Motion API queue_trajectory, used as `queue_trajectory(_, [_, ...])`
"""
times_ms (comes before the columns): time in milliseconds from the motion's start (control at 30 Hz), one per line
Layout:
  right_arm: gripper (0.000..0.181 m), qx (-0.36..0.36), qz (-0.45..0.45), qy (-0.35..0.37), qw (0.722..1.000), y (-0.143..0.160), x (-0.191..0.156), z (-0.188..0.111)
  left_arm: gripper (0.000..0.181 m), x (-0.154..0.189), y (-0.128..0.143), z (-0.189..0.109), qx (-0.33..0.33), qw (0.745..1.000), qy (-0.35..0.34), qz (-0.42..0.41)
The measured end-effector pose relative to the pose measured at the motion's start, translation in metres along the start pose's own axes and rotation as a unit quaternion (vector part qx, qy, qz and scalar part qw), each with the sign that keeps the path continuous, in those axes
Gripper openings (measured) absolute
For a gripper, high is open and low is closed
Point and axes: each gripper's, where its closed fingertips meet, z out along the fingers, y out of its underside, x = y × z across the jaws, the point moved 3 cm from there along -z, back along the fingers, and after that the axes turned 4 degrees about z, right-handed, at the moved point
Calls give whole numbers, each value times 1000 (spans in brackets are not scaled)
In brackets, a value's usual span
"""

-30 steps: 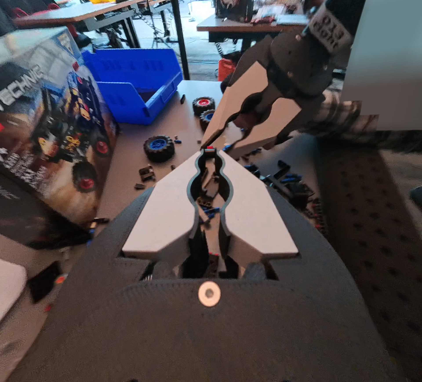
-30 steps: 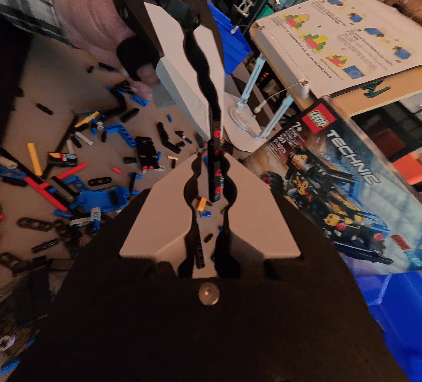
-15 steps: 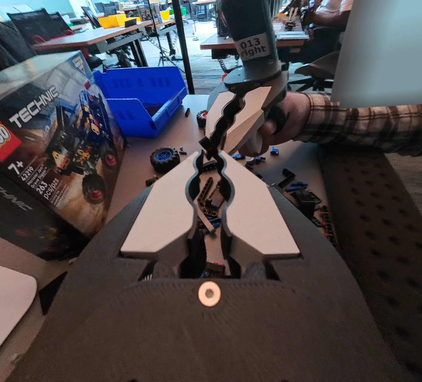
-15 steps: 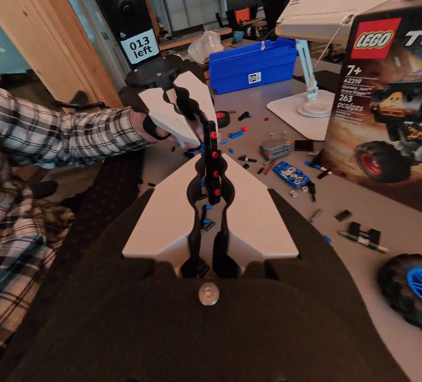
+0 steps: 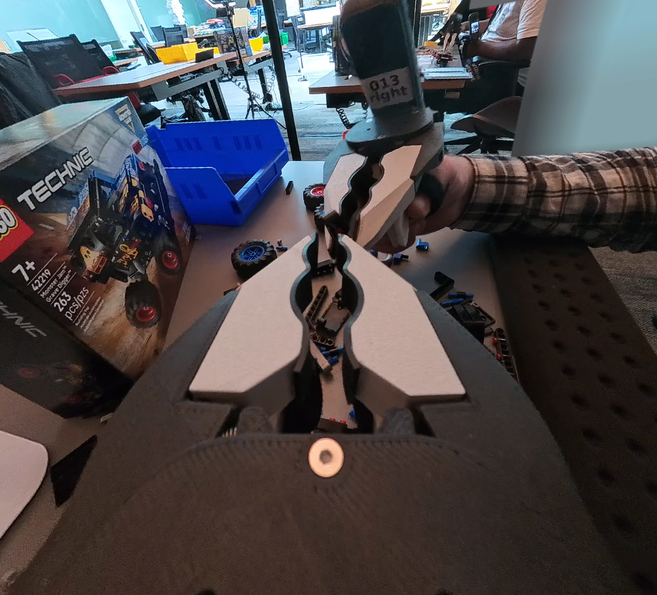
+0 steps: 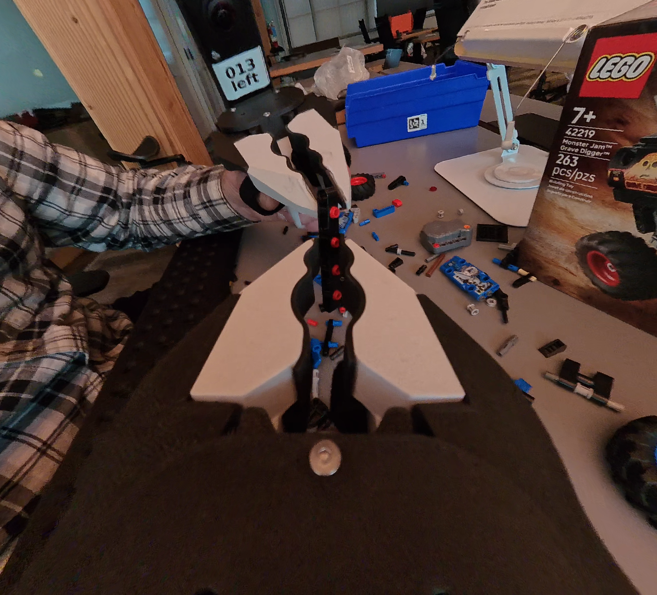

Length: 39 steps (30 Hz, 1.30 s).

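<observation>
1. Since half a second ago little has moved: the two grippers have kept tip to tip above the grey table (image 6: pixel 409 158), and the right one has tilted only a little.
2. The right gripper (image 6: pixel 329 247) is clenched on a long black beam studded with red pins (image 6: pixel 330 257). The beam's long axis runs straight forward along the fingers, out past their tips.
3. The left gripper (image 5: pixel 329 243) is closed on the far end of the same beam, which shows only as a dark sliver between its tips; it meets the right gripper head-on.
4. Beneath them lie scattered small black, blue and red plastic parts (image 6: pixel 387 211). A black tyre with a blue hub (image 5: pixel 253 254), a blue plastic bin (image 5: pixel 227 165) and a printed toy box (image 5: pixel 81 222) stand to the left gripper's left.
</observation>
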Motion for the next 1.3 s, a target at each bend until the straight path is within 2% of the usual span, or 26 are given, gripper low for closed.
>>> queue_trajectory(67, [7, -15, -24, 14, 999, 2, -1, 1, 1, 4, 0, 1, -1, 1000, 11, 3])
queue_trajectory(233, [7, -66, -83, 58, 993, 10, -1, 5, 0, 12, 5, 6, -28, 999, 13, 31])
queue_trajectory(467, [7, -124, -173, 133, 968, 17, 4, 7, 0, 15, 13, 12, -71, 995, -7, 73])
queue_trajectory(867, [7, -125, -160, 146, 968, 17, 6, 9, 0, 15, 15, 11, -90, 987, -24, 129])
queue_trajectory(1033, [7, -138, -177, 182, 957, 18, 11, 9, 0, 13, 18, 15, -108, 981, -62, 149])
queue_trajectory(1300, [6, -138, -193, 263, 935, 15, 23, 8, 0, 5, 19, 23, -134, 957, -151, 206])
